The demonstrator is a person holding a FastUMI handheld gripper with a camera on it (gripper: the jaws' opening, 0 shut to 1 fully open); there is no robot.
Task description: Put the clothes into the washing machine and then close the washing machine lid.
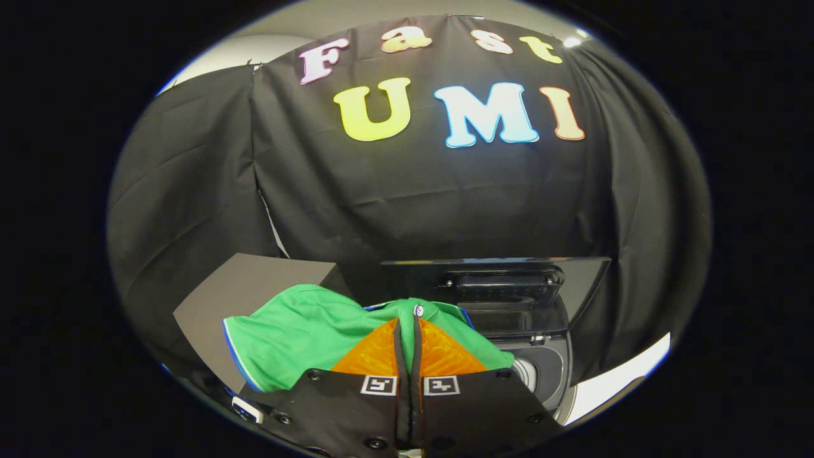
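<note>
A green shirt (299, 331) with a blue-and-white sleeve trim hangs from my gripper (408, 324), whose fingers are shut on a fold of the fabric near a small button. The shirt drapes to the left of the fingers, lifted above a dark flat surface (248, 286). Just beyond and to the right of the fingers stands the black washing machine (547, 369) with its lid (509, 273) raised upright. Its opening shows past the shirt's right edge, and part of the pale drum (526, 372) shows inside.
The black booth cloth (413, 203) hangs close behind the machine and the flat surface. A pale floor or table strip (623, 375) shows to the right of the machine. A small white object (247, 410) lies by the left finger base.
</note>
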